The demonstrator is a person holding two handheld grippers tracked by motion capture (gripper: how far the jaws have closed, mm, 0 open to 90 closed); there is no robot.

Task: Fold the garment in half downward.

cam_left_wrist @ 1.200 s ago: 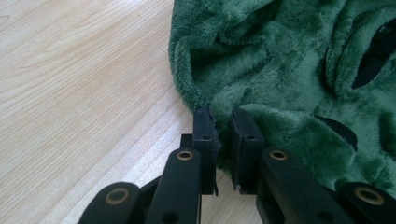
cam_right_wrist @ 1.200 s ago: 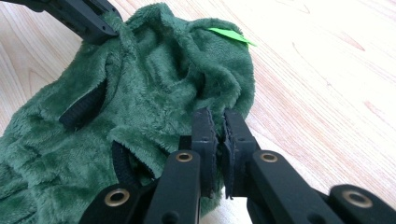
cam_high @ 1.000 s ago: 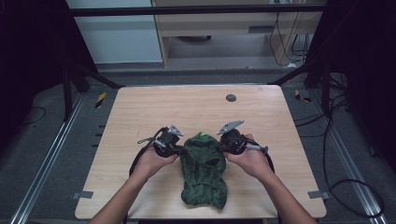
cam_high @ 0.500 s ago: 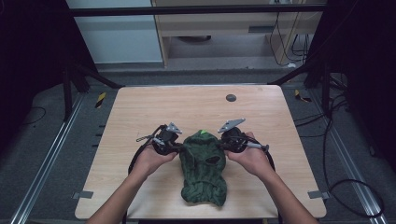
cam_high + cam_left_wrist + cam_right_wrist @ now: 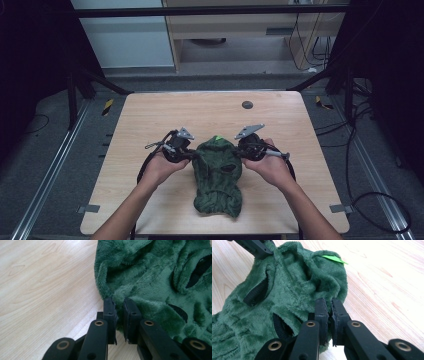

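A dark green fleece garment (image 5: 218, 175) with black-edged openings lies in the middle of the wooden table (image 5: 150, 115), with a bright green tag (image 5: 218, 137) at its far end. My left gripper (image 5: 192, 156) is shut on the garment's left edge near that end. In the left gripper view the pads (image 5: 120, 305) pinch a fold of fleece (image 5: 155, 277). My right gripper (image 5: 240, 151) is shut on the right edge. In the right gripper view the jaws (image 5: 328, 303) close on the fleece (image 5: 287, 297), with the tag (image 5: 334, 259) beyond them.
A small dark round disc (image 5: 247, 105) sits on the table's far side. Bare wood lies around the garment. Cables (image 5: 370, 200) trail on the floor at the right, and metal rails (image 5: 45, 185) run along both sides of the table.
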